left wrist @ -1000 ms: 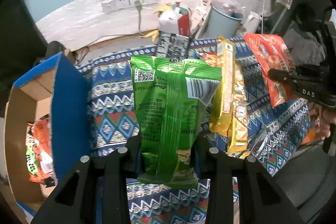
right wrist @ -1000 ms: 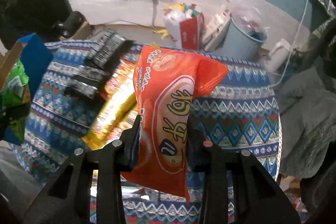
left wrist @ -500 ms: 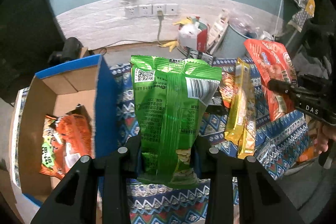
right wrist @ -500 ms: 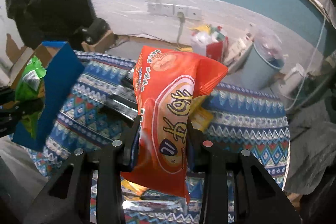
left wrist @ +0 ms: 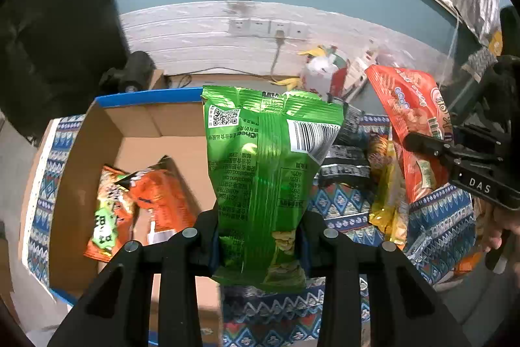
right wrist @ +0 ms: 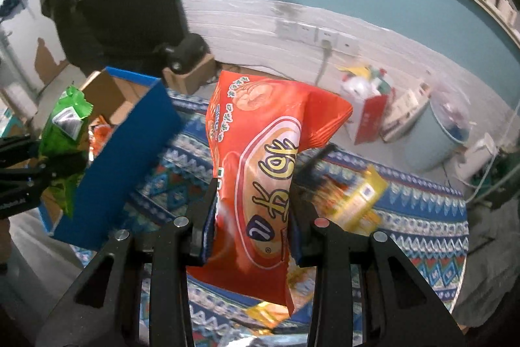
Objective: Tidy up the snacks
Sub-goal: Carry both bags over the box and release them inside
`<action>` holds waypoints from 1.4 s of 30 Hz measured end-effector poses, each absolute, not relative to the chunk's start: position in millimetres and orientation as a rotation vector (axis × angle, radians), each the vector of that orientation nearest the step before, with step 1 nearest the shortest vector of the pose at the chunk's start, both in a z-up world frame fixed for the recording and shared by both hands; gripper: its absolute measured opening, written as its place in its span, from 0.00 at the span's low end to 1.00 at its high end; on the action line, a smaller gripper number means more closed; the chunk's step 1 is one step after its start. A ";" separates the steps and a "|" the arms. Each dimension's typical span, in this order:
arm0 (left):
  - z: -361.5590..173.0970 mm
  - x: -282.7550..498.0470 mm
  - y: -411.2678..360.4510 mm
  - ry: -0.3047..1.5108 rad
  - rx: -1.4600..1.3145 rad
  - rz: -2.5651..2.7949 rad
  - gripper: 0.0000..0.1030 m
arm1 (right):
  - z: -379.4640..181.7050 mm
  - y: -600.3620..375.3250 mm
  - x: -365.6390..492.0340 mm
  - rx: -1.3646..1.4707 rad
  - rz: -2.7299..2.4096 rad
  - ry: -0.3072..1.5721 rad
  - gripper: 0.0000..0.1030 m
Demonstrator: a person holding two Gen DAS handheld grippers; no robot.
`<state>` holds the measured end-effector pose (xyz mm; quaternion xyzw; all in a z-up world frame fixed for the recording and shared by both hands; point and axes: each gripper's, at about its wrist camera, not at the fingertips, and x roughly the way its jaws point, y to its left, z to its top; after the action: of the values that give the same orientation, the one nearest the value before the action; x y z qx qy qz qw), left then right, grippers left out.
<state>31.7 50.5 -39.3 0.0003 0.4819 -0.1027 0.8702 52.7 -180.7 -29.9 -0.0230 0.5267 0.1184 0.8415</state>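
The green bag (left wrist: 266,181) is up off the table, pinched low down by the left gripper (left wrist: 258,236), and the cardboard box (left wrist: 107,132) has swung into full view beneath and left of it. A second ago only its blue wall showed. That reads as a carry nearing its drop: the box sits at the left end of the patterned cloth (left wrist: 432,223), two orange packets (left wrist: 152,194) already lying inside. The orange bag (right wrist: 260,184) rides along too, clamped in the right gripper (right wrist: 252,226), out over the cloth and short of the box's blue wall (right wrist: 130,158). Both bags blot out what lies under them; the yellow packets (right wrist: 354,200) on the cloth are smeared with motion blur, and the box's near corner is cut off behind the left gripper's fingers (left wrist: 182,275).
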 end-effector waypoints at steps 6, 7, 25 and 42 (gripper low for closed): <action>-38.2 32.2 84.2 0.998 -0.044 -0.165 0.35 | -26.9 -137.8 64.7 -0.074 0.315 1.110 0.33; -38.3 32.3 89.4 0.996 -0.049 -0.155 0.35 | -26.4 -134.3 66.4 -0.076 0.322 1.110 0.33; -71.7 29.9 179.3 1.036 -0.114 0.043 0.35 | -38.2 -27.1 95.2 -0.116 0.465 1.120 0.33; -76.9 25.8 221.2 1.066 -0.176 0.151 0.58 | -49.0 49.5 104.7 -0.134 0.569 1.141 0.33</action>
<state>25.8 221.2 -76.9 -0.0836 0.5068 0.0720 0.8550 104.7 49.5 -49.0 -0.0626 0.5320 0.2656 0.8016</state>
